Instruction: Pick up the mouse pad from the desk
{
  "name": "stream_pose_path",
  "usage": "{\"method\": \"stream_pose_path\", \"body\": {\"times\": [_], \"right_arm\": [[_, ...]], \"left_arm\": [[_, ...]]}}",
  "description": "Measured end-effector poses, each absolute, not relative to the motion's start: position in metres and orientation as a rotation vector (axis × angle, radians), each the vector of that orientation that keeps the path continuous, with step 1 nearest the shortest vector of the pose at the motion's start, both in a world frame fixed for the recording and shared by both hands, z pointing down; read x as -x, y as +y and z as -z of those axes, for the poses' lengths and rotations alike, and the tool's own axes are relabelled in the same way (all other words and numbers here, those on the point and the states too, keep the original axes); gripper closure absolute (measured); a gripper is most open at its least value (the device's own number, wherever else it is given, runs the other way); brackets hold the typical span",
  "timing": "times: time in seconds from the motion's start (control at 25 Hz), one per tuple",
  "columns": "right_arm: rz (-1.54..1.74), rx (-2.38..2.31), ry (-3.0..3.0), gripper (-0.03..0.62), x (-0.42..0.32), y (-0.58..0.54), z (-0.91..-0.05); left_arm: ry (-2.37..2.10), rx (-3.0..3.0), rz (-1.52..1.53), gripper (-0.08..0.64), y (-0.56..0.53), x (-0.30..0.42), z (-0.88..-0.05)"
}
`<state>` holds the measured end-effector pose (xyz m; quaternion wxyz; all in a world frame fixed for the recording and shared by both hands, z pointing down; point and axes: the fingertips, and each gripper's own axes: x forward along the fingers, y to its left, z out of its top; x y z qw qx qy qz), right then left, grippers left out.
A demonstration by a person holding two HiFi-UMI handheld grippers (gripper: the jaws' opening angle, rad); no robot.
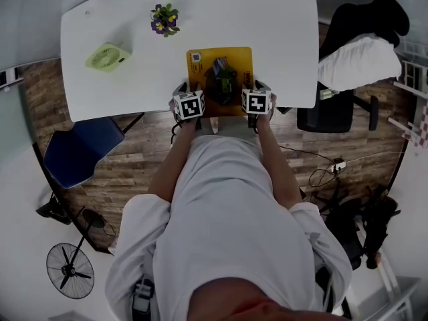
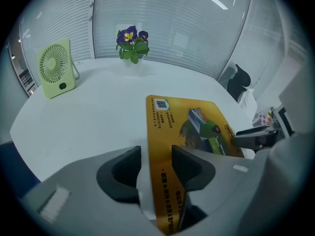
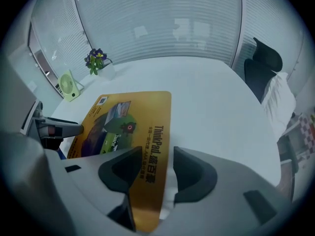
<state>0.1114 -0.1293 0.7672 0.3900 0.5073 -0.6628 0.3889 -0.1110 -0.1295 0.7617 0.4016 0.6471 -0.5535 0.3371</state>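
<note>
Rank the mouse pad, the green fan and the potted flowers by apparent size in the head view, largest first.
1. mouse pad, clearly the largest.
2. green fan.
3. potted flowers, only slightly smaller than the fan; these two are close.

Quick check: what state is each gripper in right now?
Left gripper: open, with the left edge of the mouse pad between its jaws, not clamped.
Right gripper: open, with the pad's right edge between its jaws, not clamped.

mouse pad (image 1: 221, 79) flat at near edge of desk (image 1: 281, 32), left gripper (image 1: 184, 93) and right gripper (image 1: 258, 91) at its near corners; fan (image 1: 107, 57), flowers (image 1: 164, 19) beyond.
</note>
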Motion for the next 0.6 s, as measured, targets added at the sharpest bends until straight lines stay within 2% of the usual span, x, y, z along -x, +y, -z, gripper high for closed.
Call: {"method": "stream_pose_path", "body": {"times": [0.24, 0.48, 0.56, 0.6], "right_arm": [[-0.997, -1.277, -1.686, 0.444, -0.106, -0.129, -0.767], [-1.037, -1.228, -1.737, 0.560, -0.098, -0.128, -0.765], [-1.040, -1.234, -1.746, 0.565, -0.098, -0.128, -0.763], [-1.046, -1.237, -1.752, 0.565, -0.098, -0.129, -0.763]], "left_arm": [[-1.453, -1.641, -0.860, 0.407, -0.130, 0.109, -0.763], [-1.443, -1.651, -0.855, 0.465, -0.130, 0.108, -0.762], [-1.444, -1.624, -0.826, 0.503, -0.130, 0.113, -0.760], [-1.445, -1.614, -0.815, 0.551, -0.130, 0.116, -0.760]]}}
